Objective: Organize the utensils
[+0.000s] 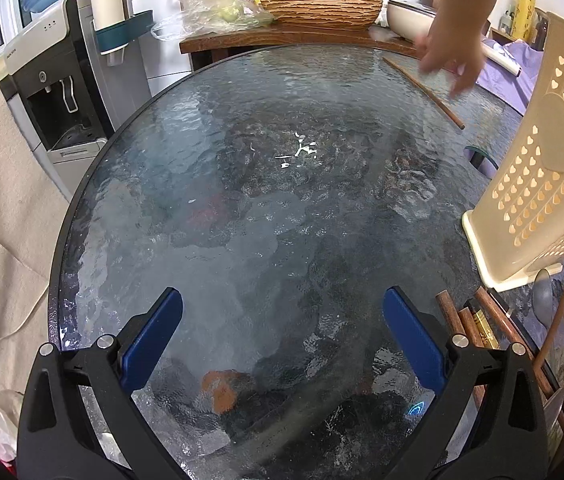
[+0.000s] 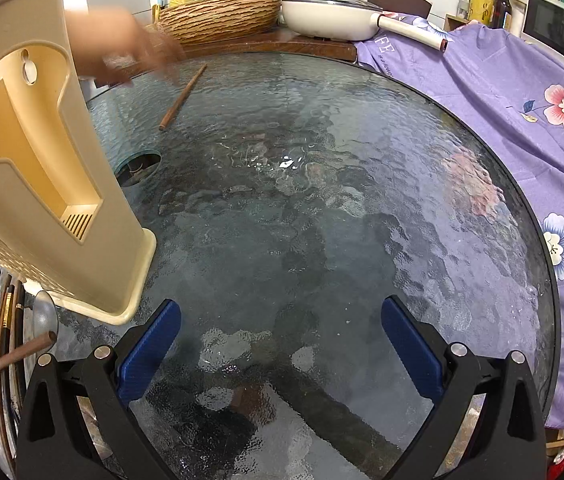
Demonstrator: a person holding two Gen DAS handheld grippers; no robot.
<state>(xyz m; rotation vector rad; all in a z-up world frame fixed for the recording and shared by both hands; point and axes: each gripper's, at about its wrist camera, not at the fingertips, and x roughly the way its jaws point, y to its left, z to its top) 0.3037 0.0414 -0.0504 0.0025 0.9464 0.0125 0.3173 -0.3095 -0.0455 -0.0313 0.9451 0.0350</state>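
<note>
Utensils: my cream cutlery holder stands on the round glass tabletop, chopsticks bunched beside it, one chopstick apart under a blurred hand. Left claw and right claw gape, empty.

Left tongs and right tongs both spread wide, empty; a blurred bare hand beyond.

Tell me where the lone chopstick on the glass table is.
The lone chopstick lies flat at the far side of the glass table, just below a blurred bare hand and beyond the beige utensil holder; the left wrist view shows it upper right.
</note>
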